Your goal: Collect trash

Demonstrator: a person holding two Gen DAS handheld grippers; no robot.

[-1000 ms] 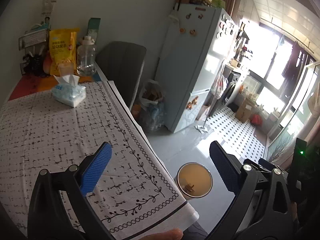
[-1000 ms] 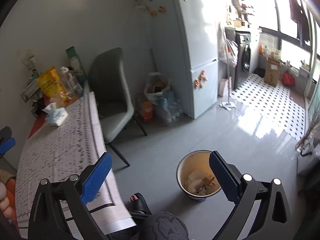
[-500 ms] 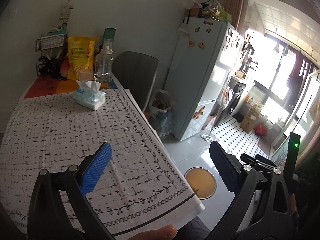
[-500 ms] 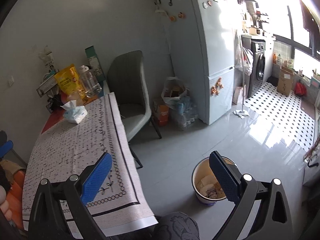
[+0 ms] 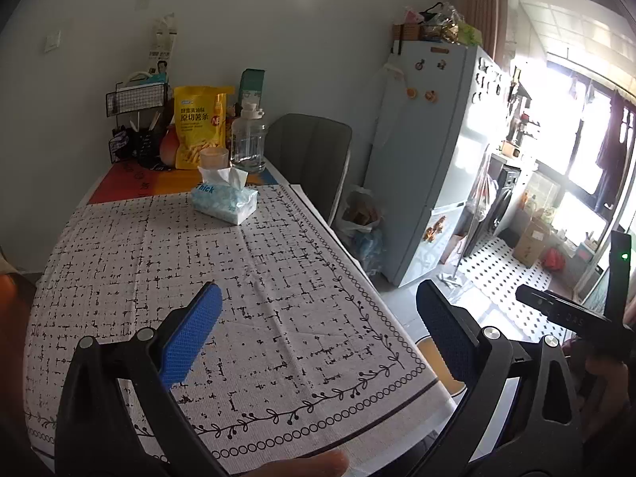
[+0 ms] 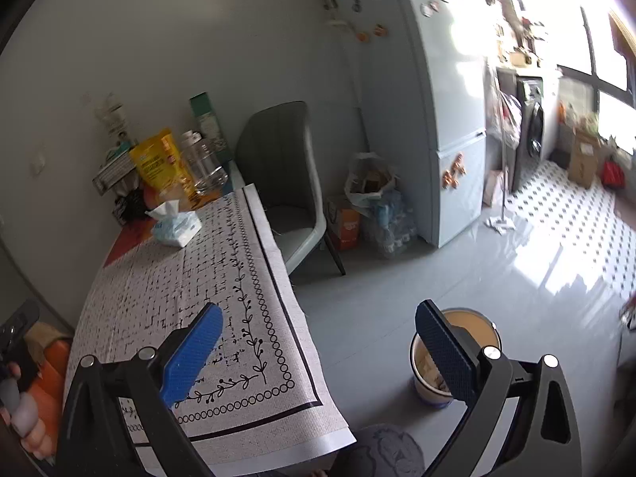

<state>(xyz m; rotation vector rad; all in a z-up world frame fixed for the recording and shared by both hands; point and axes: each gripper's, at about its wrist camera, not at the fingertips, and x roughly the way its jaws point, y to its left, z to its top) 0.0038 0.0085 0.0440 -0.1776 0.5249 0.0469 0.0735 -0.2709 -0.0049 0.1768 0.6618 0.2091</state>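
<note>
A round trash bin (image 6: 477, 334) with paper scraps inside stands on the grey floor beside the table; in the left wrist view only its rim (image 5: 431, 351) shows past the table corner. My left gripper (image 5: 318, 334) is open and empty above the near part of the patterned tablecloth (image 5: 238, 270). My right gripper (image 6: 318, 338) is open and empty, held above the table's near corner and the floor, with the bin behind its right finger. No loose trash shows on the tablecloth (image 6: 206, 270).
A tissue pack (image 5: 224, 198), a yellow snack bag (image 5: 198, 131), a water jug (image 5: 248, 139) and a wire rack (image 5: 137, 119) stand at the table's far end. A grey chair (image 6: 286, 183), floor bags (image 6: 369, 198) and a fridge (image 6: 437, 99) are to the right.
Both grippers have tilted up and swung left toward the table. The bin has slid low and right in both views. Both stay open and empty.
</note>
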